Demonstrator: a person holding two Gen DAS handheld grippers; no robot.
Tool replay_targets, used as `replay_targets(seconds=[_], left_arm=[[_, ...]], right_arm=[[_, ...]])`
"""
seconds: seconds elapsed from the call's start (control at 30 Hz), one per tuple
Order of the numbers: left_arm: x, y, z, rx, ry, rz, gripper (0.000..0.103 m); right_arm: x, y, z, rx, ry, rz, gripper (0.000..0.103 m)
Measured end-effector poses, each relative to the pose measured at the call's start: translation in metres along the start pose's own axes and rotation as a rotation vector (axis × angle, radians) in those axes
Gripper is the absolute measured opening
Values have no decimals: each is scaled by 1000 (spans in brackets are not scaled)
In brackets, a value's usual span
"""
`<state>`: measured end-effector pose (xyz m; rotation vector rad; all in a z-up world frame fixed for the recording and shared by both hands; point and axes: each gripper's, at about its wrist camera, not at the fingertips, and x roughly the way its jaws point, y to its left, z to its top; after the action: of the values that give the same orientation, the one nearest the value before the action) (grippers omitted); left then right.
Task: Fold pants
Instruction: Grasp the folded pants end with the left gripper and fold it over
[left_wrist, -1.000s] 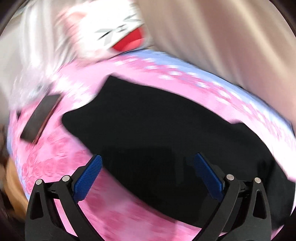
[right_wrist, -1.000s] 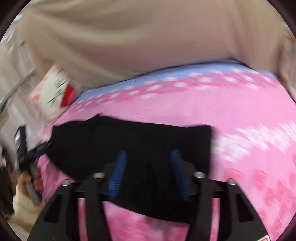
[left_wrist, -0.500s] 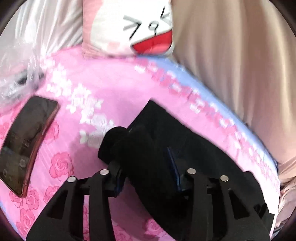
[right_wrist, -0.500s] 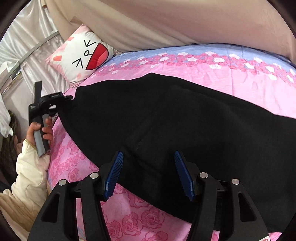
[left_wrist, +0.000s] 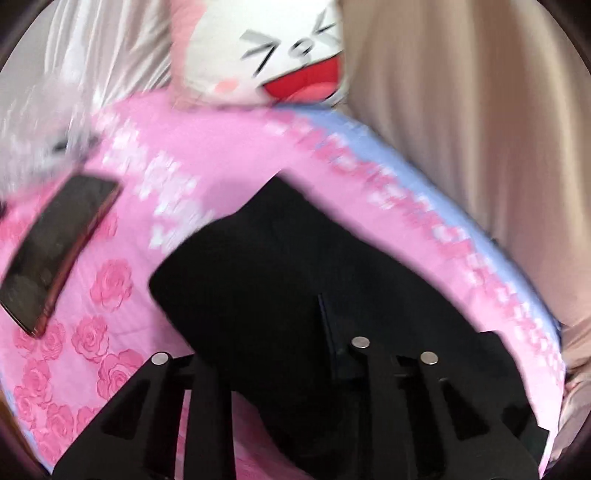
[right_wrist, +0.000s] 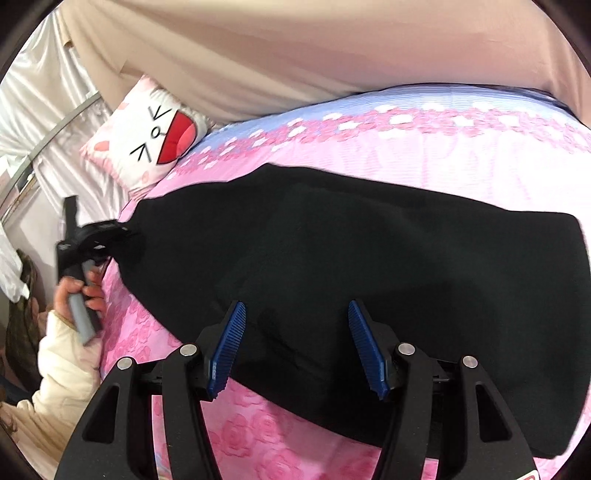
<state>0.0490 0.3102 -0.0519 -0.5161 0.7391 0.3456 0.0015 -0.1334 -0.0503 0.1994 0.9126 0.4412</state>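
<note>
The black pants (right_wrist: 369, 258) lie spread across the pink rose bedspread (right_wrist: 251, 435). My left gripper (left_wrist: 266, 332) is shut on the left end of the pants (left_wrist: 258, 273), and the cloth covers its pads. It also shows in the right wrist view (right_wrist: 110, 236), held in a hand at the pants' left edge. My right gripper (right_wrist: 295, 339) is open, its blue pads (right_wrist: 229, 343) just above the pants' near edge, holding nothing.
A white cat-face pillow (left_wrist: 280, 66) lies at the head of the bed. A dark phone (left_wrist: 55, 247) lies on the bedspread left of the pants. A beige curtain (right_wrist: 332, 48) hangs behind the bed. Silvery fabric (left_wrist: 92, 55) is at the far left.
My left gripper closed on the pants' left end and has pulled it out. The right gripper has stayed open over the near edge while the pants spread flatter.
</note>
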Motion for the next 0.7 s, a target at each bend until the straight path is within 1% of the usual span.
replay_targets(seconds=[0.07,0.13,0.17,0.2,0.23,0.27,0.3,0.33,0.37,0.4,0.43,0.5,0.57,0.6,0.67,0.7], left_arm=[[-36,-39,2,104,-67,-58,16],[-73,-82,-3,214,-116,-137,15],[-92,-110,-12,281,-131,-183,16],[-102,-127,-19,327,-137,-211,17],[-114,-156,-35,407,-140,-256,22],[-118,-175,-49,456,-121,-287,27],[-118,-192,-64,498,-85,-316,53],[-113,-209,-82,542,-32,-350,97],[-106,-227,-106,594,30,-369,95],[-101,-241,-128,648,61,-361,96],[-97,-254,-152,726,73,-331,96],[-102,-265,-183,835,28,-274,96],[-118,-265,-195,889,-46,-260,96],[-125,-262,-194,891,-68,-261,97],[-140,-249,-182,865,-111,-257,98],[-143,-242,-174,844,-121,-237,98]], right_arm=[[-9,-15,0,39,-21,-17,57],[-18,-29,2,76,-36,-30,57],[-23,-38,2,96,-49,-42,57],[-29,-46,3,110,-61,-52,57],[-33,-51,4,118,-69,-60,57],[-39,-59,4,135,-86,-72,57],[-43,-64,4,146,-93,-75,57],[-48,-71,3,163,-103,-78,57],[-51,-76,2,172,-110,-82,57],[-54,-80,0,182,-118,-91,57],[-59,-86,-3,196,-123,-100,57],[-65,-96,-7,222,-125,-99,57],[-69,-103,-9,240,-128,-69,57],[-71,-105,-9,243,-129,-59,57],[-69,-103,-4,235,-124,-58,58],[-67,-101,1,226,-122,-49,58]])
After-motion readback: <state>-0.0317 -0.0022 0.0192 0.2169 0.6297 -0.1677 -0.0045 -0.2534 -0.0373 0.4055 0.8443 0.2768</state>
